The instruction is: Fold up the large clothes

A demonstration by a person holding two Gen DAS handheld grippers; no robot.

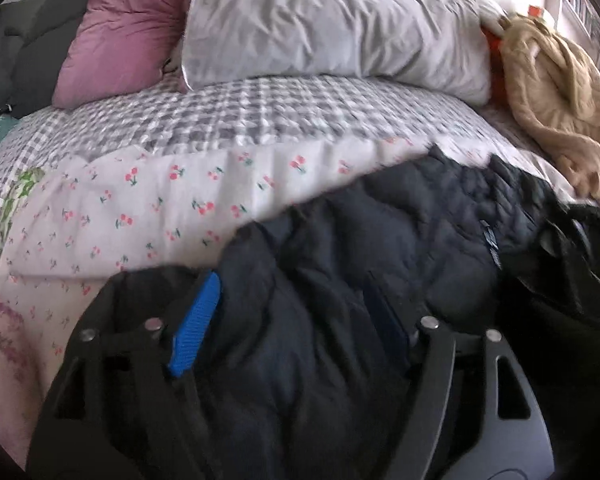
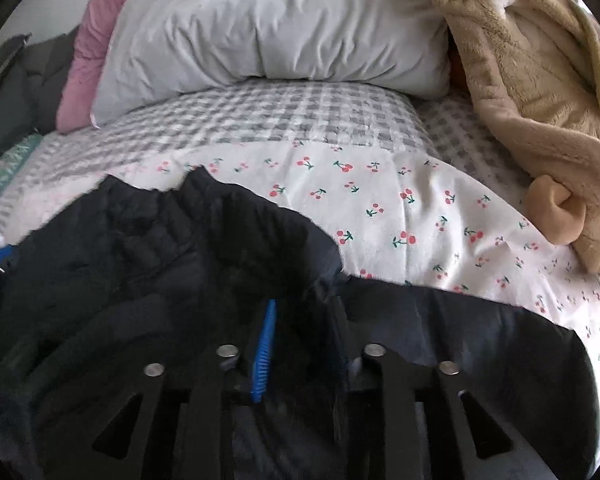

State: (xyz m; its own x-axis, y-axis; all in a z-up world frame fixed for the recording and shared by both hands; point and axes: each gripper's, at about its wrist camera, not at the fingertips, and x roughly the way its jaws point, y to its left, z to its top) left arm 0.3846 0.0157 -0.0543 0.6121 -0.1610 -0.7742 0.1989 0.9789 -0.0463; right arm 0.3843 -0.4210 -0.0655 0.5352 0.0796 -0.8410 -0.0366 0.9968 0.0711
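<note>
Where jacket (image 2: 148,264) ends — bare cherry sheet (image 2: 420,208)

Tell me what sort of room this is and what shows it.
Most likely a bedroom: the dark quilted jacket lies on a bed with a cherry-print cover over a grey checked quilt, and a white pillow and a pink pillow sit at its head.

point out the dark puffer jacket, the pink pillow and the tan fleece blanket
dark quilted puffer jacket (image 1: 380,240), left wrist view, on its quilted middle
pink pillow (image 1: 124,36), left wrist view, on its front face
tan fleece blanket (image 2: 532,92), right wrist view, on its folded bulk
</note>
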